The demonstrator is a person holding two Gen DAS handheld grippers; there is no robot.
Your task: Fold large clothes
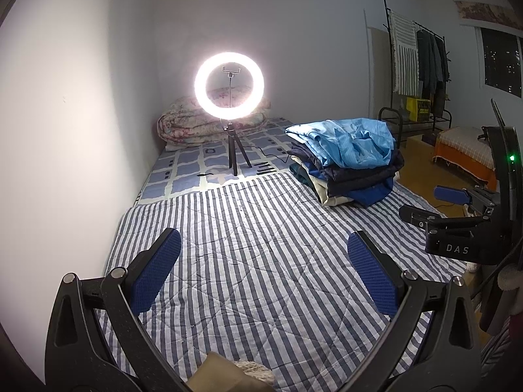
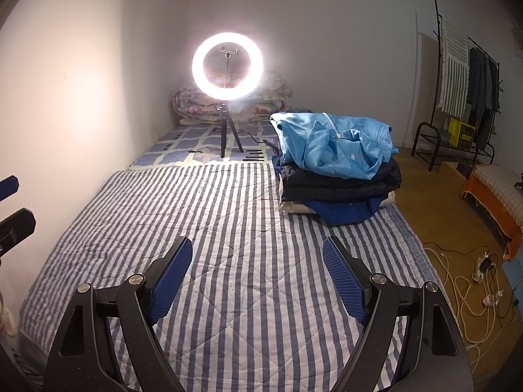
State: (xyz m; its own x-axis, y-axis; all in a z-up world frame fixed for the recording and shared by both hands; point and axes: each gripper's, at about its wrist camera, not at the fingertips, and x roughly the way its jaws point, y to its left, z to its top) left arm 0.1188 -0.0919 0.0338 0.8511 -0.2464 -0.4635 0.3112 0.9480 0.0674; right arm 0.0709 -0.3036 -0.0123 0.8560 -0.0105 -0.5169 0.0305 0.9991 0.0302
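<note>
Both my hand-held grippers, left (image 1: 263, 272) and right (image 2: 258, 277), spread, empty, over blue-white striped quilt on bed (image 2: 228, 228). Stack of clothes, rumpled light-blue jacket (image 2: 336, 147) topmost, lies far right. Fits pre-pick or job finished; can't tell which.

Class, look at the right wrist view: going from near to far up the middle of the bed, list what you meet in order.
Open right gripper → blue-and-white striped quilt → blue-and-cream checked sheet → lit ring light on a small black tripod → folded floral bedding against the wall.
</note>
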